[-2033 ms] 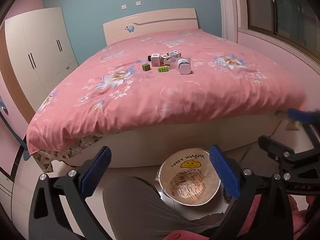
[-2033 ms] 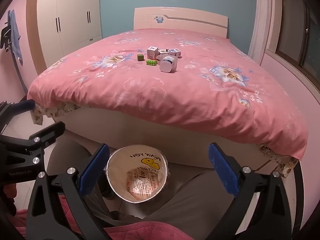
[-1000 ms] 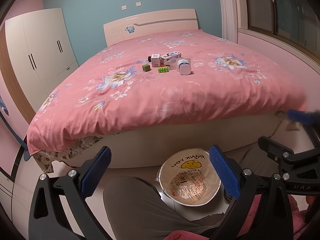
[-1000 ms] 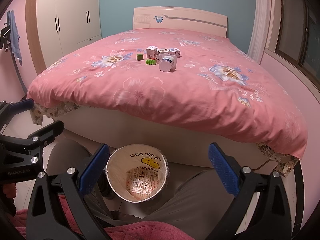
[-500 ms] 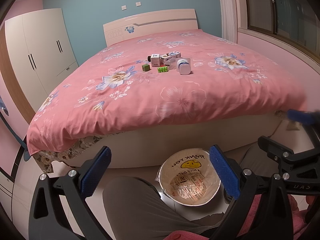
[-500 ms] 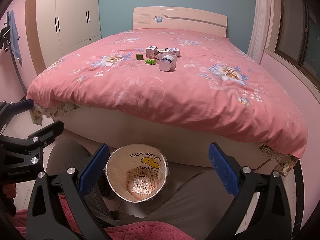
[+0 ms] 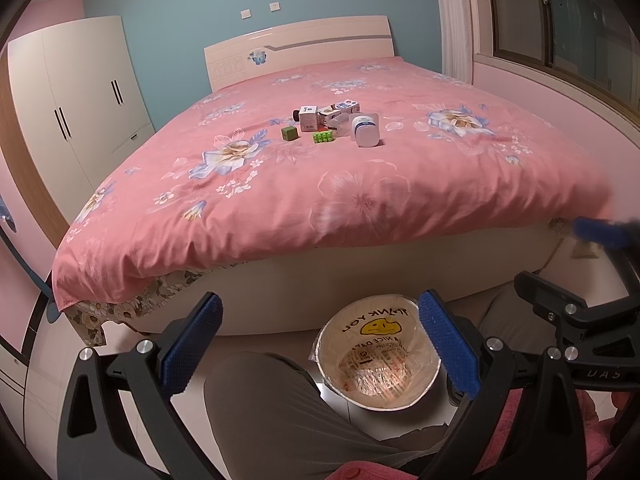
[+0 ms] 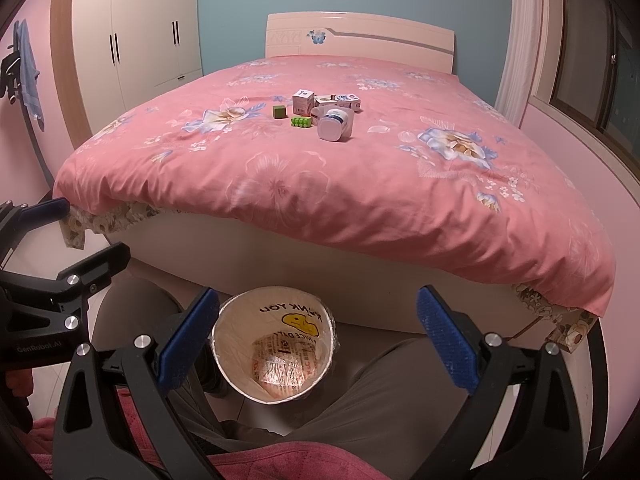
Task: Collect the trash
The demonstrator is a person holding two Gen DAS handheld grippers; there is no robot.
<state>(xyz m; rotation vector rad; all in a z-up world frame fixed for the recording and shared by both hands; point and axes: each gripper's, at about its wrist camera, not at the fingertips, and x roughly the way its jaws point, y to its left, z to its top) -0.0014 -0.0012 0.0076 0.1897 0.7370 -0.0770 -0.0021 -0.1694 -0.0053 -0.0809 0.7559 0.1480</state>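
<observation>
Both held wide and empty, left hand-held gripper (image 7: 320, 344) and right hand-held gripper (image 8: 318, 342), poised over lined bin (image 8: 224, 344) on floor; trash cluster (image 8: 320, 114) far off mid-bed (image 8: 400, 208), needing a reach.

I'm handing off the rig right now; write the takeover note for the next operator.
Left gripper: open, empty.
Right gripper: open, empty.
Both hover low at the foot of the bed.
Trash cluster mid-bed: plastic cup on its side, small boxes, green cube, green brick.
Lined bin on the floor below, some wrapper inside.
Left: every piece on the bed.
</observation>
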